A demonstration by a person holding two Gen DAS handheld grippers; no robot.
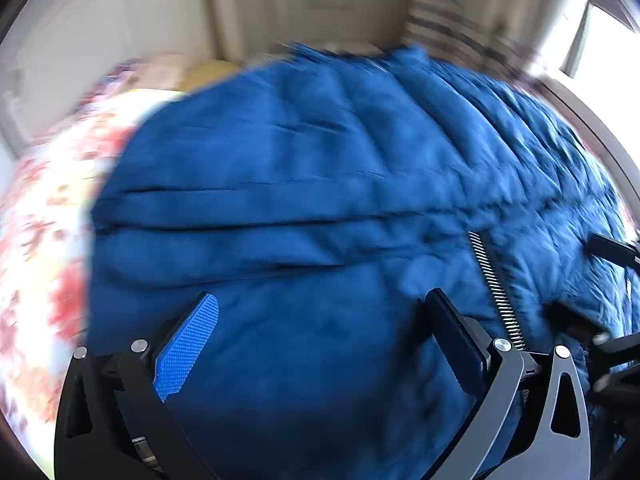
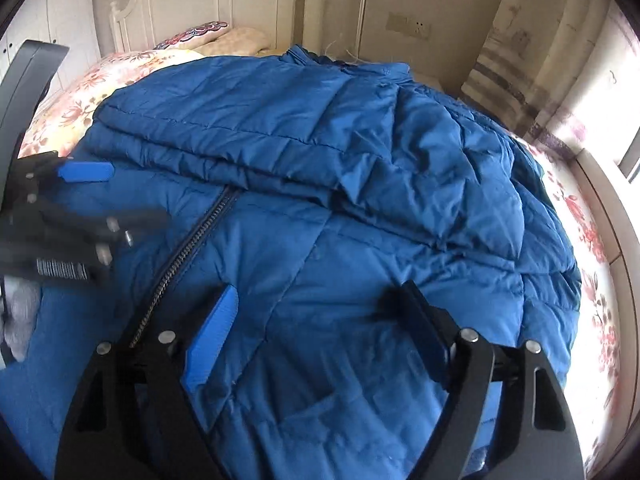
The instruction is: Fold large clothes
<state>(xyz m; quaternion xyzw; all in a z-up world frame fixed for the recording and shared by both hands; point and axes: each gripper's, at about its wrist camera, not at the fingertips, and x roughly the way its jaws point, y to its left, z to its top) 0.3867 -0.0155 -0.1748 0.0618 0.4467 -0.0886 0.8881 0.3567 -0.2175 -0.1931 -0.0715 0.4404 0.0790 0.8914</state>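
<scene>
A large blue quilted puffer jacket (image 2: pixel 320 184) lies spread over a bed, with one sleeve folded across its body and the zipper (image 2: pixel 188 252) running down the left. It fills the blurred left wrist view (image 1: pixel 300 200) too. My left gripper (image 1: pixel 320 304) is open and empty just above the jacket; it also shows at the left edge of the right wrist view (image 2: pixel 76 184). My right gripper (image 2: pixel 316 296) is open and empty over the jacket's lower front. The right gripper's arm shows at the right edge of the left wrist view (image 1: pixel 612 248).
The jacket lies on a floral bedsheet (image 2: pixel 80 96) with pillows (image 2: pixel 224 38) by a white headboard (image 2: pixel 168 4). A curtain (image 2: pixel 532 52) and a bright window (image 2: pixel 632 148) are at the right. The bed's edge (image 2: pixel 604 216) runs along the right.
</scene>
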